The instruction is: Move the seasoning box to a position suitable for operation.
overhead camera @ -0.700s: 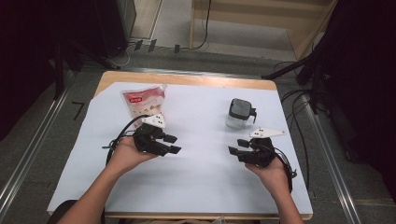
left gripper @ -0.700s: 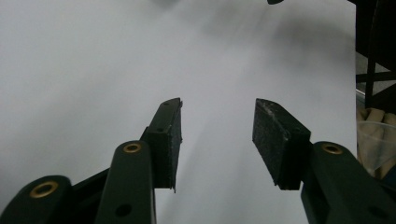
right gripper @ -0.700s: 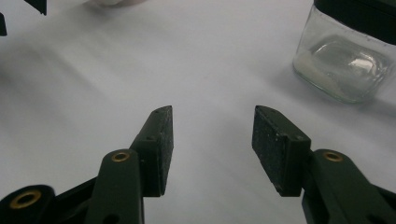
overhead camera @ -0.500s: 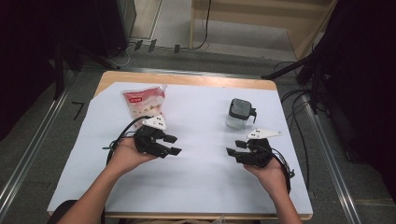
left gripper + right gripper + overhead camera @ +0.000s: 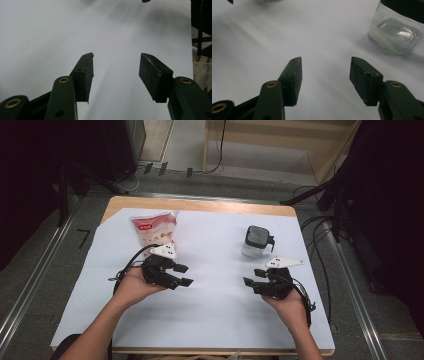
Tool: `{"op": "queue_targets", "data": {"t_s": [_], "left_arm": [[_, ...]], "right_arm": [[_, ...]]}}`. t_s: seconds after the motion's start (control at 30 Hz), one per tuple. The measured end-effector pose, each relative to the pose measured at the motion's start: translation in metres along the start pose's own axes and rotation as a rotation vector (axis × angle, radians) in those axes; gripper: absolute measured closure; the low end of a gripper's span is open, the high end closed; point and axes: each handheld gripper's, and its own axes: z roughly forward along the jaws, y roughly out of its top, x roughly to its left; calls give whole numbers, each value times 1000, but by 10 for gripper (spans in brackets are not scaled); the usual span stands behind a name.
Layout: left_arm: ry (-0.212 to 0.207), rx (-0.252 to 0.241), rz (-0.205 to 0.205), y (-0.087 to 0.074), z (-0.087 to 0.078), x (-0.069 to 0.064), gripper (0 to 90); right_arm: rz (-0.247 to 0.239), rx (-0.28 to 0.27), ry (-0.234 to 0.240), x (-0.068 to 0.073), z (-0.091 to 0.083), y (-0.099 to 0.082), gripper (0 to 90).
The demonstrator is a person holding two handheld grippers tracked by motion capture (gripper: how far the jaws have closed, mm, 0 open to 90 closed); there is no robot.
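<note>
With nothing between them, both left gripper (image 5: 183,275) and right gripper (image 5: 252,276) fingers are hovering spread over the table (image 5: 215,250); pouch (image 5: 152,231) and jar (image 5: 256,241) are sitting apart, reachable.

Left gripper (image 5: 115,75) jaws apart, nothing between them; bare white worktop (image 5: 50,37) beneath, its edge at right.

Left tool (image 5: 182,275) and right tool (image 5: 252,277) (apparently facing inward) gape, empty.

place: lab — rig | signs: metal rails (image 5: 31,285), floor cables (image 5: 320,227) — paper-covered table (image 5: 215,320)
</note>
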Motion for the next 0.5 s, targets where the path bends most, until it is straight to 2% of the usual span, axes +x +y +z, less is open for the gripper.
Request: {"op": "queue_targets", "data": {"t_s": [0.23,0.43,0.5], "left_arm": [[4,-8,-10,-1,-2,0,452],[9,4,-9,-1,-2,1,449],[6,-4,-20,-2,-2,2,441]], "right_arm": [[27,4,-13,-1,0,1,426],[21,1,-24,0,-1,0,414],[44,-11,-37,-1,0,1,391]]}}
